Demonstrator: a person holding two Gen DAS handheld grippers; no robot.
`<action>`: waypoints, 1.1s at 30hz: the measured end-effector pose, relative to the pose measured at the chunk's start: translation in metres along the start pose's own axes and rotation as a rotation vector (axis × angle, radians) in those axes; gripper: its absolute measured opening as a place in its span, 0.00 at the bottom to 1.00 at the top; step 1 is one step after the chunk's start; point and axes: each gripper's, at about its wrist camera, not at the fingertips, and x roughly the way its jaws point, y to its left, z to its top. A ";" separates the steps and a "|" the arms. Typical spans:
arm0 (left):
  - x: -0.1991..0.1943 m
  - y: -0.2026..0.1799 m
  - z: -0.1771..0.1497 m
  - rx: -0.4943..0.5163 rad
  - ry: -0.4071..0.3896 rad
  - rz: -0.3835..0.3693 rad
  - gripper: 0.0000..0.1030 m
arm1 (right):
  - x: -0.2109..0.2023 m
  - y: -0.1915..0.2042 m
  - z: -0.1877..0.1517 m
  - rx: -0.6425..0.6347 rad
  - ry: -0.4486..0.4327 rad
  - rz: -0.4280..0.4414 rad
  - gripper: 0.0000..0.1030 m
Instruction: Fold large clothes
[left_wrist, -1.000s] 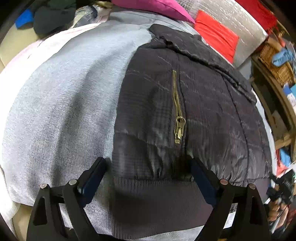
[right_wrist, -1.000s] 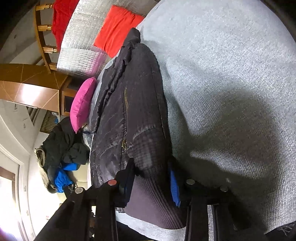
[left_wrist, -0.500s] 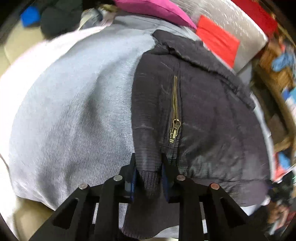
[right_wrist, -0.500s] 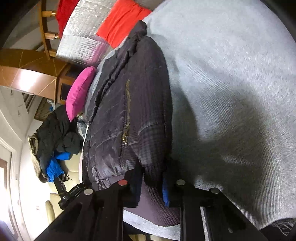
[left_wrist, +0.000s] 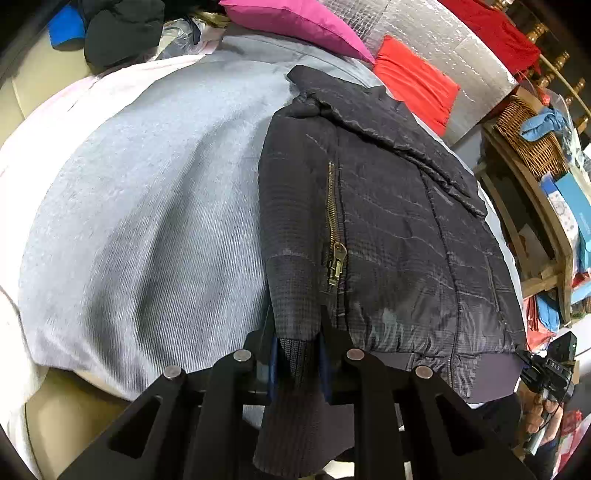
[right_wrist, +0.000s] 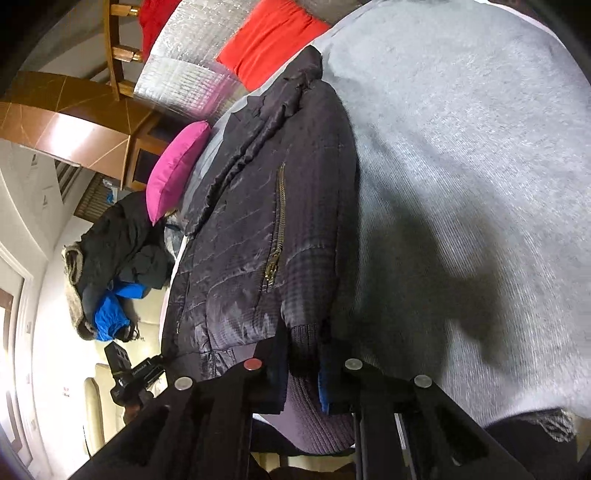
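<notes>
Both tongs pinch the jacket (left_wrist: 388, 229) hem (ribbing partly hidden)

Faintly glossy quilted black jacket (left_wrist: 388, 236) with brass zip (left_wrist: 334, 229), ribbed knit hem (left_wrist: 295, 406), on matt grey ribbed blanket (left_wrist: 147, 221)

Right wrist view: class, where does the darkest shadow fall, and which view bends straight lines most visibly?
Right wrist view: a dark shadow lies on the grey blanket beside the jacket; left wrist view: fisheye curves the shelf at the right edge.
</notes>
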 end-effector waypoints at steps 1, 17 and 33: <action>0.000 0.000 -0.002 0.002 0.010 0.004 0.18 | -0.002 -0.001 -0.001 -0.002 0.003 0.002 0.13; 0.035 0.002 0.021 -0.036 0.068 0.083 0.26 | 0.013 -0.024 -0.003 0.047 0.026 -0.039 0.29; -0.005 -0.006 0.017 -0.008 0.012 -0.003 0.19 | -0.015 -0.010 -0.012 -0.046 0.061 -0.020 0.13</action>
